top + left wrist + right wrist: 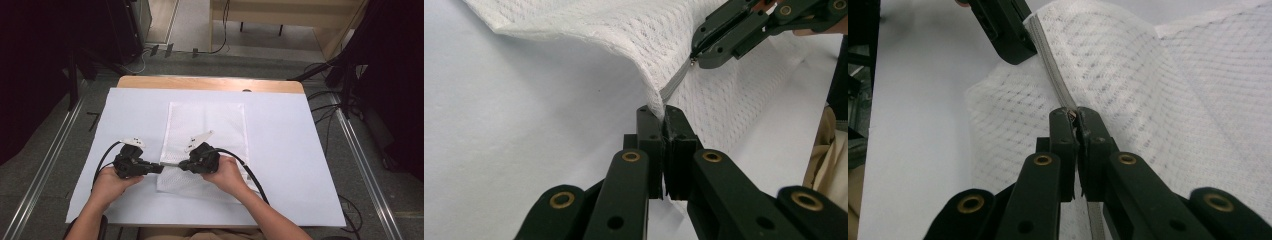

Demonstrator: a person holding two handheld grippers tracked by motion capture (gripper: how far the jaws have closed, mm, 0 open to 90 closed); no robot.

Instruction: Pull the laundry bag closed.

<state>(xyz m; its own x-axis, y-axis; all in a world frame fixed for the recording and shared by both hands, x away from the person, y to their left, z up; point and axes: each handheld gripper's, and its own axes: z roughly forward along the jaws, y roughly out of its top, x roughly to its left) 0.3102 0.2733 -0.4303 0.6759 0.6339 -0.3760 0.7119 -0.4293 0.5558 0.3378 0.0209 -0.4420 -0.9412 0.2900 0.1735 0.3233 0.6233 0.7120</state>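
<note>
A white mesh bag (205, 127) lies flat on the white-covered table (290, 150), and its grey zipper (170, 163) runs along the near-left edge. My left gripper (160, 168) is shut on the bag's edge at the zipper's end (663, 112) and lifts the fabric (624, 30) into a ridge. My right gripper (181, 166) faces it from the right, a short way apart. It is shut on the small metal zipper pull (1077, 114), with the zipper (1048, 60) stretched towards the left gripper (1020, 52). In the left gripper view the right gripper (696, 54) is at the upper right.
The table's wooden far edge (210, 82) shows beyond the white cover. Black cables (325, 115) and dark stands lie on the floor to the right, and metal rails (45, 165) run along both sides. Each gripper trails a cable across the cover.
</note>
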